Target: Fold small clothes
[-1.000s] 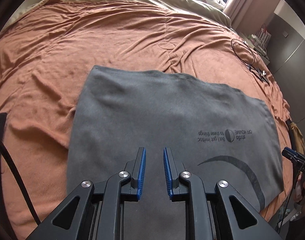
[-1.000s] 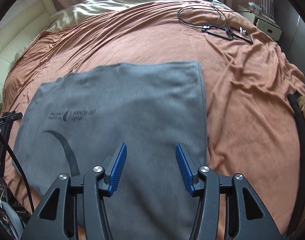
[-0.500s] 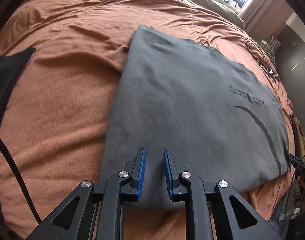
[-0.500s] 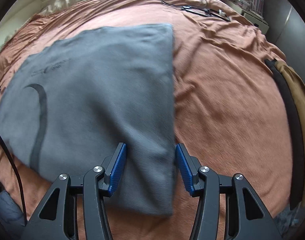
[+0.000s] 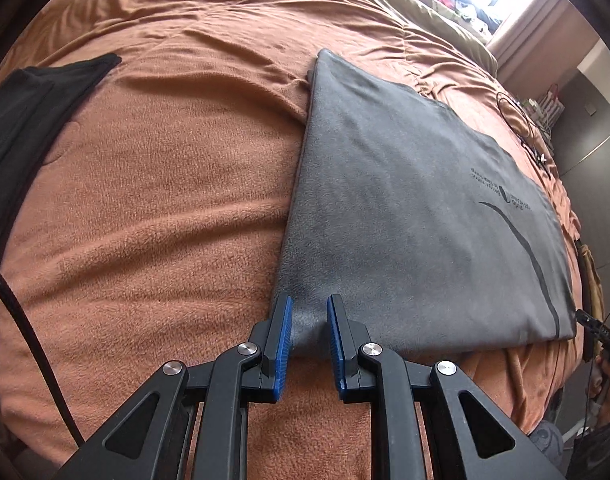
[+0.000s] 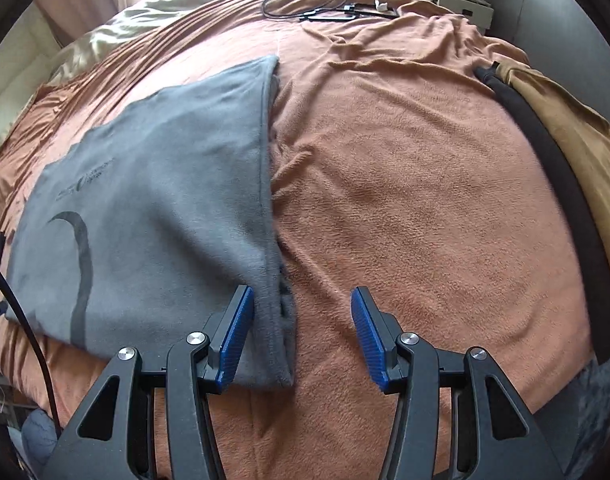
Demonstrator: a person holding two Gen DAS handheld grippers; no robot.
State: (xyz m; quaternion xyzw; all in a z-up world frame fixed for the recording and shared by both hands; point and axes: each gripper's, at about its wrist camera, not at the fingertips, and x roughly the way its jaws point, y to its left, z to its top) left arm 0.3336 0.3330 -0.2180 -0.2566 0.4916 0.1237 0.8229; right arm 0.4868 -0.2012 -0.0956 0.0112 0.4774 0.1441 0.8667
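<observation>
Grey T-shirt [image 5: 417, 208], one only, lies folded flat on the one orange fleece blanket [image 5: 165, 208] that covers the bed; a dark curved stripe and a small printed logo mark its top face. Two grippers are in view, one per camera, each with two blue-padded fingers. The left gripper [image 5: 309, 308] sits at the shirt's near left corner: its jaws stand a narrow gap apart with the corner's cloth showing between the pads, but whether they pinch it or only hang over it cannot be told. The right gripper [image 6: 301, 300] stands released, jaws well apart, over the shirt's near right corner; its left pad lies over the grey cloth, its right pad over bare blanket, and the shirt's layered right edge runs up between them. Also on the bed: one black garment [image 5: 29, 120] well to the left of the shirt, one tan garment with a black band [image 6: 553, 152] well to its right, and one coil of black cable [image 6: 325, 4] near the far edge
</observation>
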